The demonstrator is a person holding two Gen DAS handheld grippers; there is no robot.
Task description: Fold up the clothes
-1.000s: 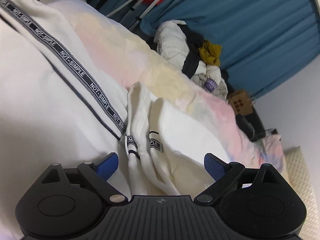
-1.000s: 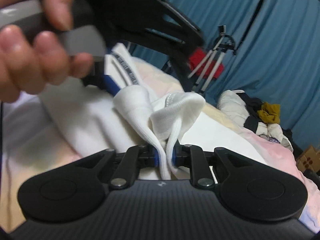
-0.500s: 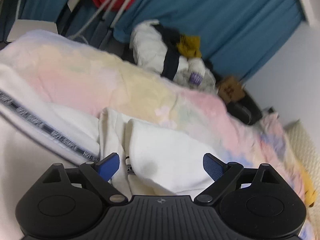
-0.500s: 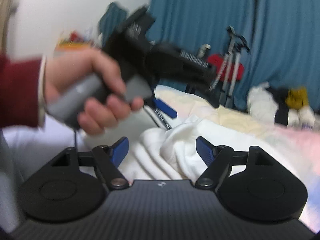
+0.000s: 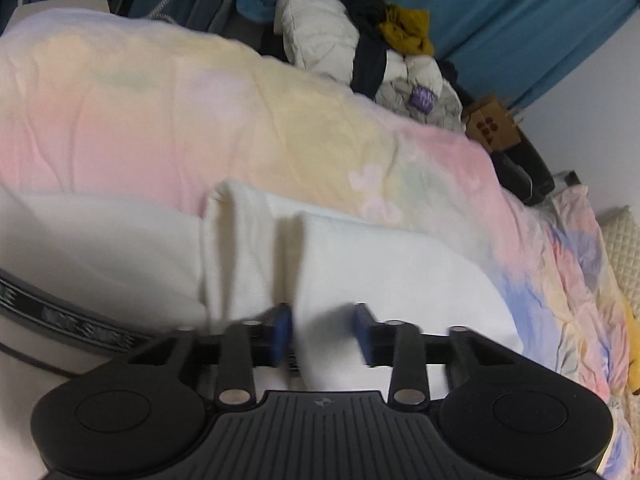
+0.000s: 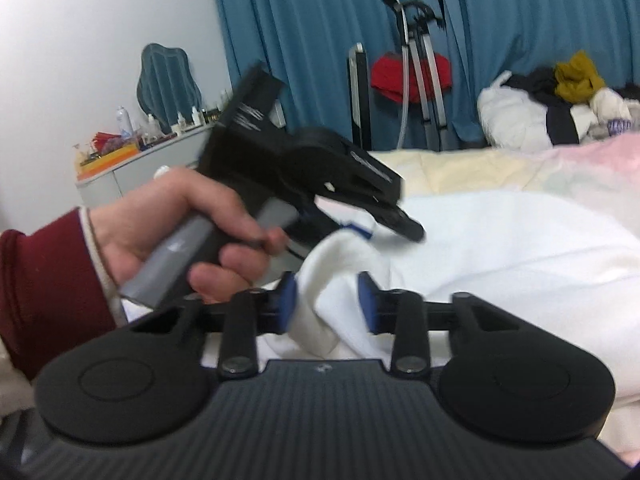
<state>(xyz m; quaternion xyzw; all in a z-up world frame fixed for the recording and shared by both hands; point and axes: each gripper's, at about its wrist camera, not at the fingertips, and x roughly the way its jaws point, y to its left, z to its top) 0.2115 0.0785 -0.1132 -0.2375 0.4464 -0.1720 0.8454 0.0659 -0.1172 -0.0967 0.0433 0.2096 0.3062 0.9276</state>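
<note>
While the white garment (image 5: 384, 280) lies bunched on the bed (image 5: 200, 112), each gripper straddles a fold of it: left gripper (image 5: 322, 334) and right gripper (image 6: 327, 304), fingers partly apart, cloth between them, not yet clamped.

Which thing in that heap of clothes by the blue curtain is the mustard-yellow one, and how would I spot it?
Find the blue curtain behind the bed, then the pile of clothes at its foot, past the pastel quilt. The mustard-yellow garment is crumpled at the very top of the pile, above a dark piece. It is the only yellow thing there; its neighbours are white, grey or black.
</note>
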